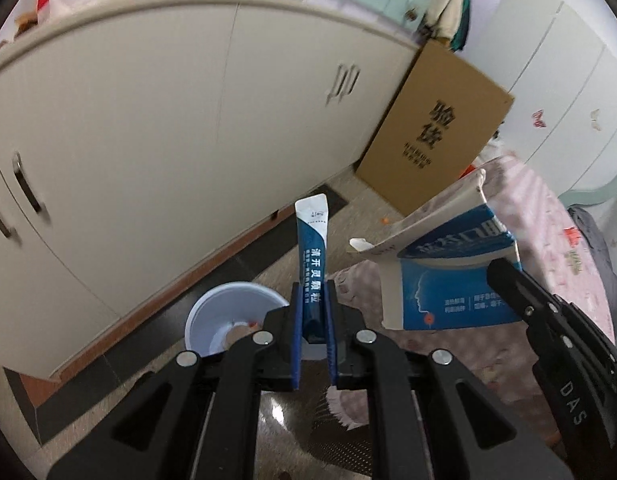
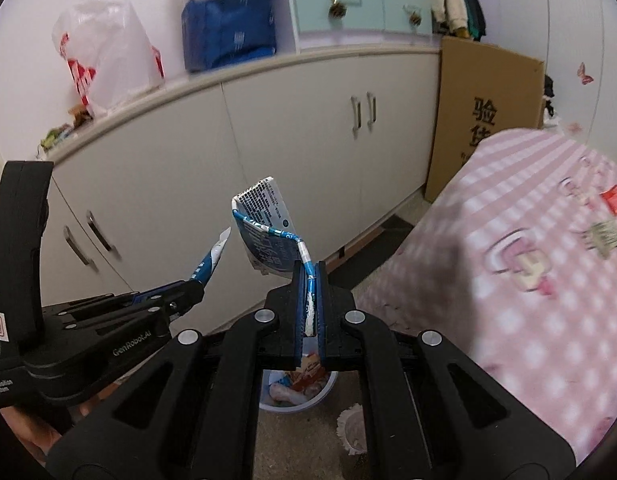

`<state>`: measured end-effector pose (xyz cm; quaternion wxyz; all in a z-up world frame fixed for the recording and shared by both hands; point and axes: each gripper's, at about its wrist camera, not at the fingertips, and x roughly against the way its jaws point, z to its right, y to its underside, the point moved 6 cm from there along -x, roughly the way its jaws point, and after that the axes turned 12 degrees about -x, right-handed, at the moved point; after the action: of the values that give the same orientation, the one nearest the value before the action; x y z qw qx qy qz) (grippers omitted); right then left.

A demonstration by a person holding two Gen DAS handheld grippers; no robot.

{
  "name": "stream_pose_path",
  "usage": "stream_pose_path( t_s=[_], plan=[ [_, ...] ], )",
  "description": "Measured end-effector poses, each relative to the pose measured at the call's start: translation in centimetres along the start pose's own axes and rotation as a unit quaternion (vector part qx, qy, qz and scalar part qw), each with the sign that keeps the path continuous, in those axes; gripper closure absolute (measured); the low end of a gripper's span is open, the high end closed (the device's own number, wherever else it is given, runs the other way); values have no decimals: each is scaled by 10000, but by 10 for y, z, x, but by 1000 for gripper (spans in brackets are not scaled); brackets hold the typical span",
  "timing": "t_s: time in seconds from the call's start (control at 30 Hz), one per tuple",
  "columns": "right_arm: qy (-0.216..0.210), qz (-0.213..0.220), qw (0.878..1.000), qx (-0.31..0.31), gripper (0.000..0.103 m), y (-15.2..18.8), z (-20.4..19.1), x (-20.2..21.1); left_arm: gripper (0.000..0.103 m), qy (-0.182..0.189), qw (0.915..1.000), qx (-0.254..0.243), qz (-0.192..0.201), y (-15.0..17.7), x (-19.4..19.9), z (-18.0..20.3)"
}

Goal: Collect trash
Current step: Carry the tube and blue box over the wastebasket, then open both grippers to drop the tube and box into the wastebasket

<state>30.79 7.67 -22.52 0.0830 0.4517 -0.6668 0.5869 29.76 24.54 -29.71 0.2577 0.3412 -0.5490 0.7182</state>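
My left gripper [image 1: 313, 320] is clamped tight on a blue sachet [image 1: 313, 248], which stands upright out of the jaws, above and just right of the white bin [image 1: 212, 320] on the floor. To its right, my right gripper [image 2: 308, 304] is pinched closed on the flattened edge of a blue-and-white box [image 2: 268, 236], held in the air over the bin beside the pink bedspread [image 2: 528, 240].
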Motion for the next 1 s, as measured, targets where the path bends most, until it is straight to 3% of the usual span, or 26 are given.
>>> stream_pose_path(
  t_s=[0.1, 0.2, 0.5, 1.0],
  plan=[
    [30, -85, 10000, -8, 98, 5, -2, -17, 87, -45, 9998, 120, -167, 5, -14, -10],
    [41, -195, 9998, -34, 97, 9, -3, -30, 46, -65, 9987, 210, -469, 11, -31, -19],
    [19, -447, 9990, -31, 97, 22, -10, -47, 42, -175, 9979, 352, -524, 19, -34, -28],
    [-80, -507, 9987, -8, 97, 24, -27, -54, 41, -312, 9982, 350, -368, 16, -19, -35]
  ],
)
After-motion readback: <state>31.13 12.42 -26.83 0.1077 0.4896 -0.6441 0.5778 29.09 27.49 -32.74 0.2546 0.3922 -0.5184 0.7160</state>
